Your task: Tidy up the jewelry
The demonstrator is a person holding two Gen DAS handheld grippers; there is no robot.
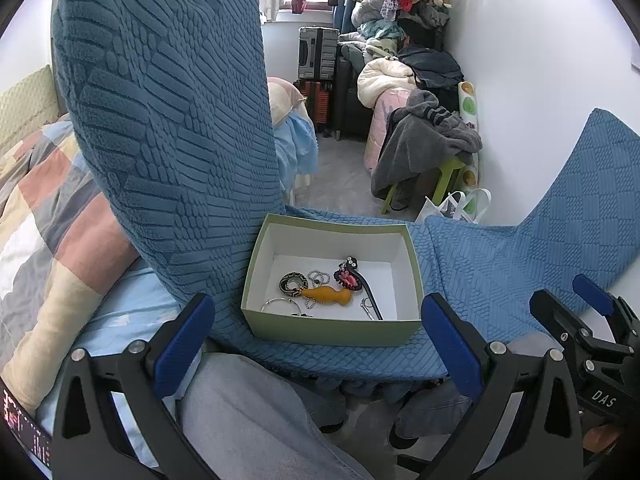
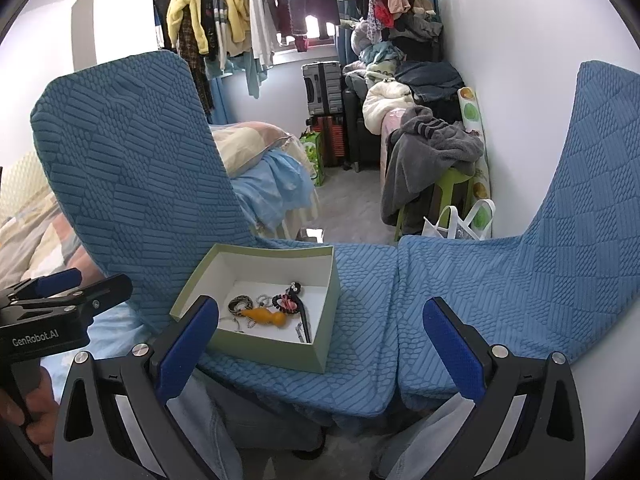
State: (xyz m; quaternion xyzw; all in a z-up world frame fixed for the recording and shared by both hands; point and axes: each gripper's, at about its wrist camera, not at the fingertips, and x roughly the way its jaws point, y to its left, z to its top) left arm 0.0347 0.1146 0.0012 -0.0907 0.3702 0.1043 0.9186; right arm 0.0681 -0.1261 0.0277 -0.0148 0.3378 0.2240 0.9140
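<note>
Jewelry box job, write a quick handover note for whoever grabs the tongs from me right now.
Left tongs: open, empty, held short of the box.
Right tongs: open, empty, also held back, to the right of the box.
The green box sits open on the blue seat cover, with no lid in view.
Inside lie the orange gourd pendant, a black patterned ring piece, a bead chain, a silver bangle, a black and pink charm and a dark stick piece.
Done: all visible jewelry is in the box.
Left: probably tidying the pieces; they overlap in a loose pile.
</note>
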